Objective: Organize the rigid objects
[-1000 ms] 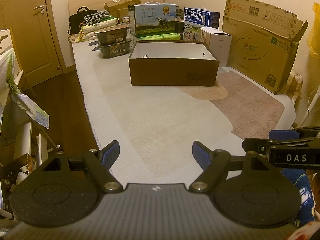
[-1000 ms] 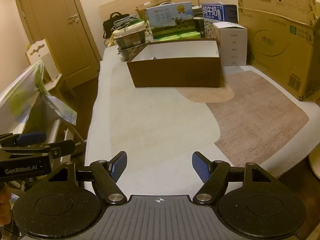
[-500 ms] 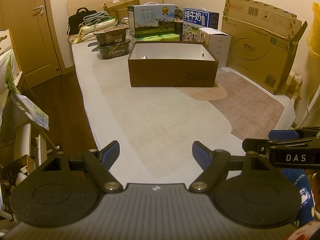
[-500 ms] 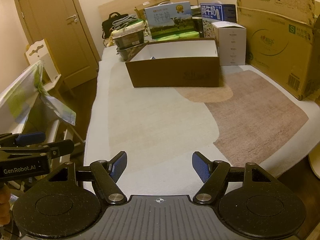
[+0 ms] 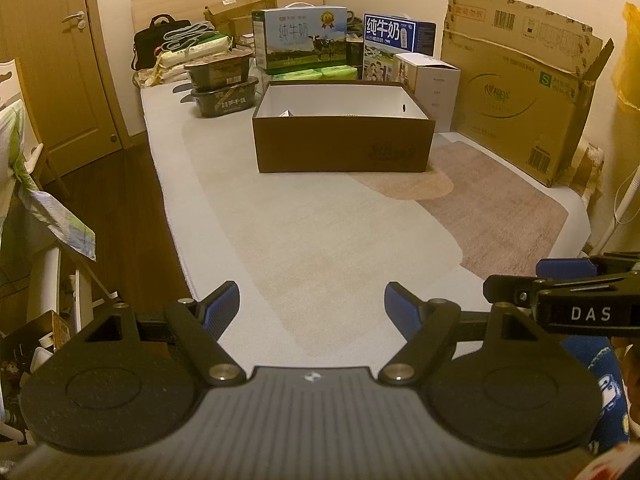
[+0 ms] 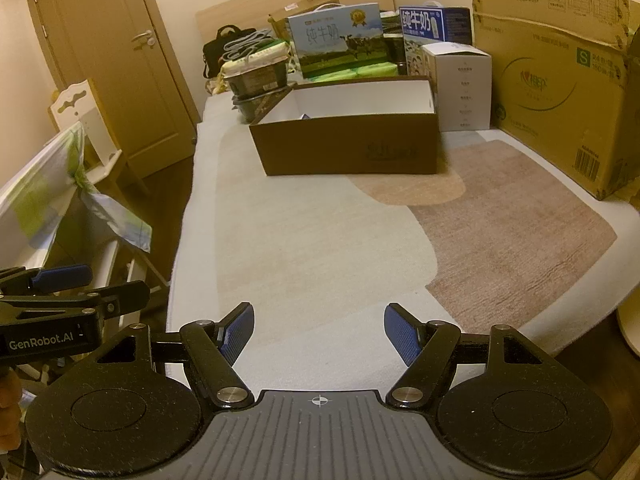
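Note:
An open brown cardboard box (image 5: 344, 144) with a white inside stands on the bed's far half; it also shows in the right wrist view (image 6: 352, 148). A small item lies inside at its left end, mostly hidden. My left gripper (image 5: 312, 306) is open and empty above the bed's near edge. My right gripper (image 6: 318, 330) is open and empty beside it, and shows at the right of the left wrist view (image 5: 560, 280). The left gripper shows at the left of the right wrist view (image 6: 68, 292).
Behind the box stand milk cartons (image 5: 304, 38), a white box (image 5: 434, 80) and stacked dark food trays (image 5: 224, 84). A large cardboard box (image 5: 520, 88) lines the right side. A door (image 5: 60, 60) and wooden floor lie left, with a cloth-draped rack (image 6: 52, 200).
Both grippers have drifted slightly; the view shifts a little. Both stay open and empty.

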